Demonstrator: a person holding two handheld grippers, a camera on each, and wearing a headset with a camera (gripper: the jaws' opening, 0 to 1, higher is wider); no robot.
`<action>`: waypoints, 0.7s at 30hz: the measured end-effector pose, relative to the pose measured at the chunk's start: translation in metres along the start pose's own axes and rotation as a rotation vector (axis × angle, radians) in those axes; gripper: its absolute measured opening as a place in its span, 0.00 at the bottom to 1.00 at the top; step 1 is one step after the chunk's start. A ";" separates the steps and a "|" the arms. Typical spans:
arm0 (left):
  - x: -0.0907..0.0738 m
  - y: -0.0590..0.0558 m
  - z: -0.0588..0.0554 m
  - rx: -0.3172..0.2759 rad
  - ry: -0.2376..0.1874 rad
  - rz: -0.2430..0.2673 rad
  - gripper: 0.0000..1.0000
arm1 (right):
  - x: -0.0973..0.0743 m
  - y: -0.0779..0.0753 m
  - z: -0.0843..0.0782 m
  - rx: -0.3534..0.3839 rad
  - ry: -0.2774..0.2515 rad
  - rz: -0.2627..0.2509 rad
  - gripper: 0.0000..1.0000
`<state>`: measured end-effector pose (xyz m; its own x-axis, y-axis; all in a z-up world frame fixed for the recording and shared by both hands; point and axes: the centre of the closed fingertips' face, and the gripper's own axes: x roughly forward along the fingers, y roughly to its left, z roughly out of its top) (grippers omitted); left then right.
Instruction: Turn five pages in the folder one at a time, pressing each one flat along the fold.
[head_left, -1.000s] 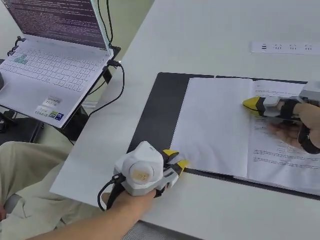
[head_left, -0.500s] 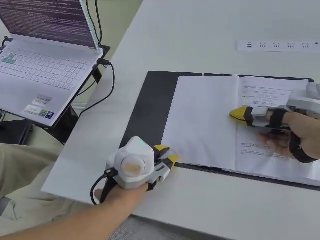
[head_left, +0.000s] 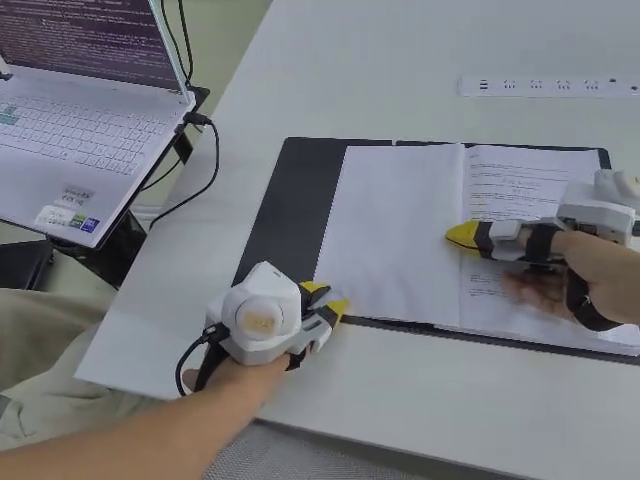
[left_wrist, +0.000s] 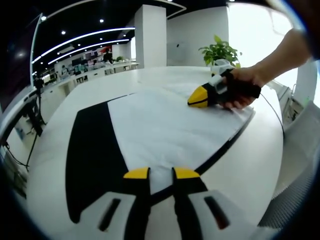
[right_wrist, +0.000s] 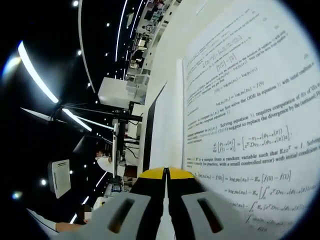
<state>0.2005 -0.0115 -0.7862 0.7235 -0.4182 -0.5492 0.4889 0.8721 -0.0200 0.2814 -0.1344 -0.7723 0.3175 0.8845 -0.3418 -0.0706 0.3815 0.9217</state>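
Observation:
A black folder (head_left: 285, 215) lies open on the white table, with a blank white page (head_left: 395, 230) on its left and a printed page (head_left: 520, 185) on its right. My right gripper (head_left: 461, 236) is shut, its yellow tip down on the paper at the fold. In the right gripper view, the right gripper (right_wrist: 165, 173) rests beside the printed page (right_wrist: 240, 100). My left gripper (head_left: 326, 298) sits at the folder's near edge by the blank page's corner. In the left gripper view, the left gripper (left_wrist: 161, 174) has its jaws slightly apart over the blank page (left_wrist: 160, 125), and the right gripper (left_wrist: 200, 96) is beyond it.
An open laptop (head_left: 70, 110) stands on a raised stand left of the table, with black cables (head_left: 200, 150) hanging by the table's edge. A white power strip (head_left: 545, 86) lies at the back right. The table's near edge (head_left: 300, 425) is close below the folder.
My right gripper has slid along the fold toward me, tip still on the paper. The left gripper stays at the folder's near edge. The head camera has shifted.

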 end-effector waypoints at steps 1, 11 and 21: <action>0.000 0.000 0.000 -0.001 -0.001 0.000 0.16 | -0.001 0.001 -0.004 -0.003 0.007 0.000 0.00; 0.000 0.001 -0.001 -0.010 -0.002 0.004 0.16 | -0.006 0.000 -0.027 -0.008 0.035 -0.004 0.00; 0.001 0.000 0.000 -0.005 0.001 0.002 0.16 | -0.013 0.001 -0.052 -0.008 0.058 -0.005 0.00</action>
<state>0.2011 -0.0119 -0.7863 0.7243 -0.4160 -0.5498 0.4849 0.8743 -0.0227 0.2280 -0.1319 -0.7765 0.2621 0.8968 -0.3565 -0.0767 0.3876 0.9186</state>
